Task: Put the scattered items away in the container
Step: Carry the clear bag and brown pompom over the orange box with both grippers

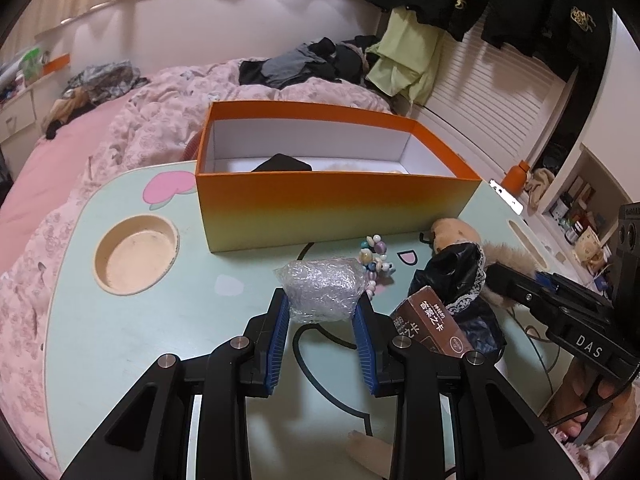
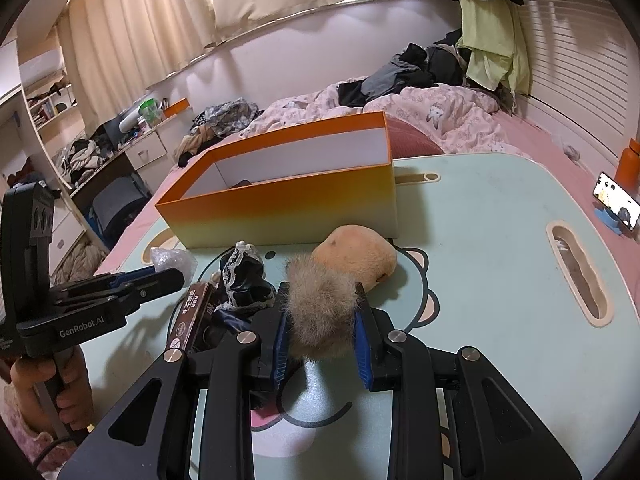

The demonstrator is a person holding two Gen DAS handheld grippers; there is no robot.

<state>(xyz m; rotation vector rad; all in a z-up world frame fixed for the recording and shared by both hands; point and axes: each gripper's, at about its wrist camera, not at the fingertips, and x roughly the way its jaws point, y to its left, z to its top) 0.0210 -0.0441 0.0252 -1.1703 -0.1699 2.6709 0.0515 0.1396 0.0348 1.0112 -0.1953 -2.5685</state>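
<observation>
My left gripper is shut on a crumpled bubble-wrap bundle, its blue pads pressing both sides, low over the mint-green lap table. Behind it stands the open orange box with a black item inside. A bead bracelet, a brown card box and a black lace-trimmed piece lie to the right. My right gripper is shut on the grey-brown furry part of a tan plush toy resting on the table.
The table has a round cup recess at the left and a long slot at the right. A phone on a stand and an orange bottle stand at the far right. Around the table lies a pink bed with piled clothes.
</observation>
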